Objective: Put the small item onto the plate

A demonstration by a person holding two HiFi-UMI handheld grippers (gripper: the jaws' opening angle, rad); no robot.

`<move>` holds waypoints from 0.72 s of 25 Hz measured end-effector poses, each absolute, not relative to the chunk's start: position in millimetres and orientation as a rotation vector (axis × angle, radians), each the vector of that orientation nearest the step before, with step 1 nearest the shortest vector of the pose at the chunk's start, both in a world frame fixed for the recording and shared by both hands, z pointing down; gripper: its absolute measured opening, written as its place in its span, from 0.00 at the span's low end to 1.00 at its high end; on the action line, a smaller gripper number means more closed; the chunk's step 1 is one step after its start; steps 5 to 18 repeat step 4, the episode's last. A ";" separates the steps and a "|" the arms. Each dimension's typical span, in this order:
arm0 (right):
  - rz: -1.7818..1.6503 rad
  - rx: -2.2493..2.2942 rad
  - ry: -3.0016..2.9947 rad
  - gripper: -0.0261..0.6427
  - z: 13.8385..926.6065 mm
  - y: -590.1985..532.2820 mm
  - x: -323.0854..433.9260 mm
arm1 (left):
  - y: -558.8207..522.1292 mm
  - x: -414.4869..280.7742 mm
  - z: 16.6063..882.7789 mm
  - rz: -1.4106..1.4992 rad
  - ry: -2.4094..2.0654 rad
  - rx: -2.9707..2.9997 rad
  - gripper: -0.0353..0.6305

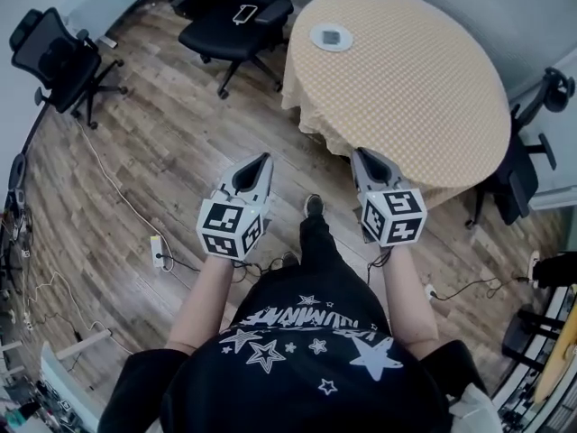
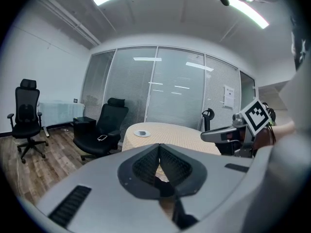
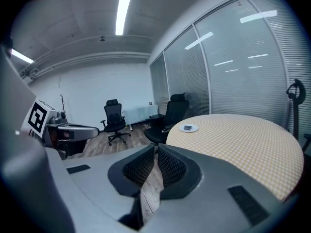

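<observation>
The left hand-held gripper (image 1: 263, 160) and right hand-held gripper (image 1: 359, 155) are both closed and empty. The plate (image 1: 316, 37) lies near the bench's (image 1: 415, 88) far edge.

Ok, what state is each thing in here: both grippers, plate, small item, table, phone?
Left gripper: shut, empty, short of the table.
Right gripper: shut, empty, at the table's near edge.
Plate: flat on the table's far side.
Small item: lying on the plate.
Table: cloth-covered.
Phone: lying on a chair seat.
</observation>
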State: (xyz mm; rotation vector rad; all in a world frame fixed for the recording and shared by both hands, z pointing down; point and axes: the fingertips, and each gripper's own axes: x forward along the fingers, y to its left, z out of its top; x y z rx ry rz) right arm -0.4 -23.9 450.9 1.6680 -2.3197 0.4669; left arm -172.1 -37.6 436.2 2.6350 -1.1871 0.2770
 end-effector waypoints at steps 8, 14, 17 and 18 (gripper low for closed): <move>0.481 1.678 -2.307 0.10 457.2 -8.2 -5.5 | -26.7 -176.4 440.0 0.288 -1.180 2.648 0.06; 0.481 1.678 -2.307 0.10 457.2 -8.2 -5.5 | -26.7 -176.4 440.0 0.288 -1.180 2.648 0.06; 0.481 1.678 -2.307 0.10 457.2 -8.2 -5.5 | -26.7 -176.4 440.0 0.288 -1.180 2.648 0.06; 0.481 1.678 -2.307 0.10 457.2 -8.2 -5.5 | -26.7 -176.4 440.0 0.288 -1.180 2.648 0.06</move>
